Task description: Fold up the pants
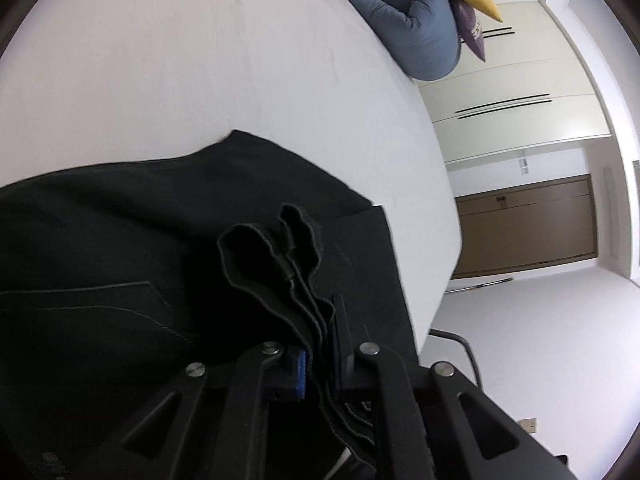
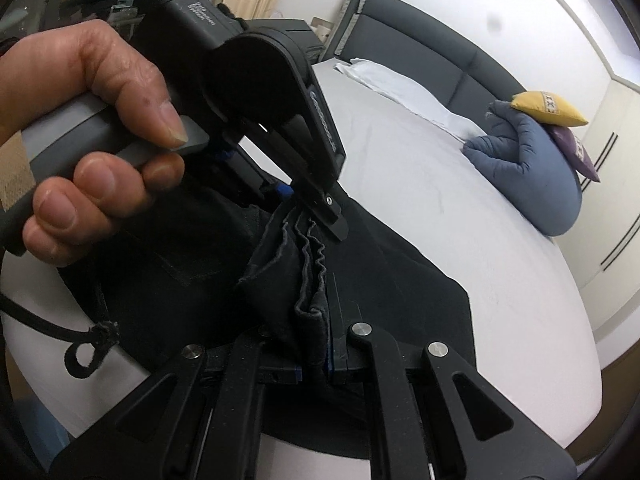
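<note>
Black pants [image 1: 120, 240] lie spread on a white bed sheet [image 1: 200, 60], a back pocket seam showing at the left. My left gripper [image 1: 322, 344] is shut on a bunch of stacked hem edges. In the right wrist view the pants [image 2: 400, 280] cover the near part of the bed, and my right gripper [image 2: 320, 344] is shut on the same bundle of folded layers. Just beyond it a hand [image 2: 80, 120] holds the left gripper [image 2: 308, 210], whose tips pinch the far end of that bundle. A black drawstring [image 2: 88, 340] trails off at the lower left.
A rolled blue duvet [image 2: 532, 172] with a yellow cushion [image 2: 548, 110] and a purple cushion [image 2: 584, 156] sits at the far right of the bed. A white folded cloth [image 2: 400, 88] lies by the dark headboard [image 2: 420, 52]. Cream wardrobes [image 1: 512, 80] stand past the bed's edge.
</note>
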Demonstrator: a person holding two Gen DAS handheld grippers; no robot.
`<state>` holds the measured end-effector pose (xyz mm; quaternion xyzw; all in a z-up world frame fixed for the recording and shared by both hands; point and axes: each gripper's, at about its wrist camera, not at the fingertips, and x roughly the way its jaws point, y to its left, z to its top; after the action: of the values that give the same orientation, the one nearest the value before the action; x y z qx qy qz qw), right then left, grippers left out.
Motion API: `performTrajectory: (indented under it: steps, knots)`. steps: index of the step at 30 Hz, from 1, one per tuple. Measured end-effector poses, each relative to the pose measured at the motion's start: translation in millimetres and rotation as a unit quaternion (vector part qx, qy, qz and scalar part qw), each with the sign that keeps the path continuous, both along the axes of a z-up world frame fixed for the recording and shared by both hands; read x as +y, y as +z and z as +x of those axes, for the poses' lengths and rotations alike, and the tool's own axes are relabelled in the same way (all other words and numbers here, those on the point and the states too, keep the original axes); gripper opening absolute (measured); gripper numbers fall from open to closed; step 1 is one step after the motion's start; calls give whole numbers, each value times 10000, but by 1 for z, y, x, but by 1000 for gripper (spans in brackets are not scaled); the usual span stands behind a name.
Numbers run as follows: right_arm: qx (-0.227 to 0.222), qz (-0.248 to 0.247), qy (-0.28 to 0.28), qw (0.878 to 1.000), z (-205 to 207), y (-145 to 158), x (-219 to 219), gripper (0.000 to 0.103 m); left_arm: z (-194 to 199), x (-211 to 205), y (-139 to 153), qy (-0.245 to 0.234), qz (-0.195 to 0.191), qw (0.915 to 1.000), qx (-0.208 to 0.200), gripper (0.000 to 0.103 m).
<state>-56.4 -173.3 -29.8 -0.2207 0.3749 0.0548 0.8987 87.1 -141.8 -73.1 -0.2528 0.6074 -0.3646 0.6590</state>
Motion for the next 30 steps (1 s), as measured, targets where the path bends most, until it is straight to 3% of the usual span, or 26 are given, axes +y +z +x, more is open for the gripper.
performTrajectory:
  steps: [3, 6, 8, 9, 11, 13, 16, 19, 21, 25, 28, 30]
  knots:
    - [267, -32, 113, 9996, -4, -16, 6, 7, -1, 1, -12, 8, 240, 9997, 37, 7]
    - [849, -61, 186, 9962, -2, -42, 12, 9, 0, 0, -27, 63, 641, 9979, 84, 16]
    - [1066, 86, 61, 9942, -7, -52, 5, 9, -4, 8, -28, 176, 603, 9980, 93, 23]
    - [1066, 267, 40, 9939, -11, -48, 0, 13, -5, 10, -26, 212, 636, 9977, 43, 27]
    - [1212, 824, 86, 9892, -20, -41, -12, 28, -7, 18, -17, 337, 782, 9962, -164, 45]
    - [1342, 1305, 126, 9822, -26, -33, -24, 65, -5, 23, -5, 530, 953, 9934, -370, 57]
    - [1535, 2143, 199, 9644, -44, -17, -46, 68, -8, 29, 12, 635, 1274, 9869, -761, 58]
    - [1630, 3100, 116, 9366, -51, 6, -89, 67, -20, 19, 25, 531, 1302, 9846, -1040, 60]
    - [1695, 3759, -130, 9109, -44, 16, -138, 67, -31, 9, 28, 413, 1408, 9812, -1250, 63]
    - [1687, 4706, -215, 8658, -13, 27, -228, 63, -53, -15, 16, 73, 1788, 9736, -1420, 64]
    - [1906, 5400, -210, 8195, 28, 10, -281, 56, -64, -21, 3, -3, 2077, 9661, -1536, 64]
    - [2044, 5545, -324, 8061, 61, -10, -302, 53, -68, -26, 0, -158, 2248, 9595, -1691, 64]
